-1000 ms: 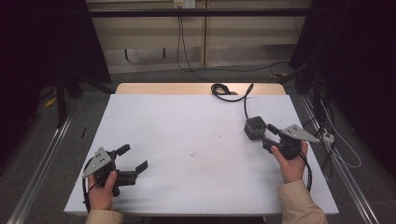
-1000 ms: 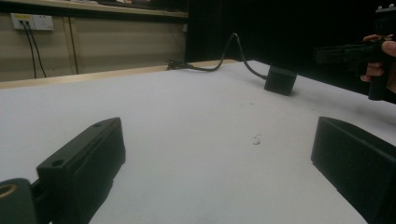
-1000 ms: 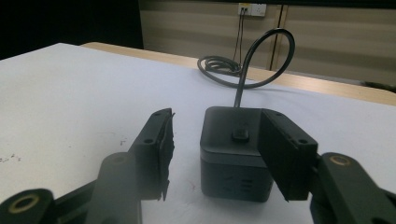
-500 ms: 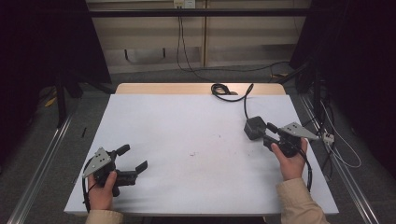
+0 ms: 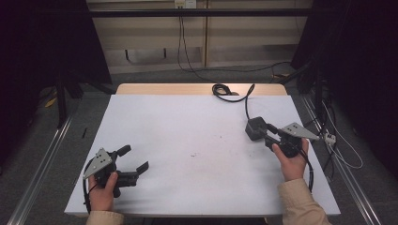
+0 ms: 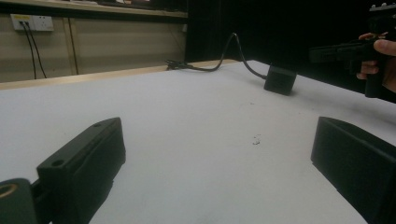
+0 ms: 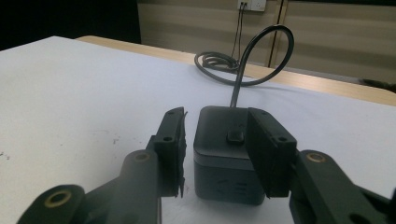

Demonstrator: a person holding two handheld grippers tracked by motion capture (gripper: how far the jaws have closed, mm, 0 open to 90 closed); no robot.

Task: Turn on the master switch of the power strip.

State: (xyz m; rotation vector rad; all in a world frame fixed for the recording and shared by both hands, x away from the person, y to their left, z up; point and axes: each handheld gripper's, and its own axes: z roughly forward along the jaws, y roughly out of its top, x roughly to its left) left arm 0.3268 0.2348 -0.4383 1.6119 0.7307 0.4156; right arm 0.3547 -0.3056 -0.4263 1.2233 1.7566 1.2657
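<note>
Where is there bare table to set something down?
The middle of the white table is bare, from the left tool across to the black box. The far left corner is free too. It is crowded at the right: box, its cable and the right tool around it.

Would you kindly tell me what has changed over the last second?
The right gripper has just been closing its jaws around the black cube-shaped box; a gap remains on one side, so no grip yet. The left gripper, open, and the box's black cable stayed put.
</note>
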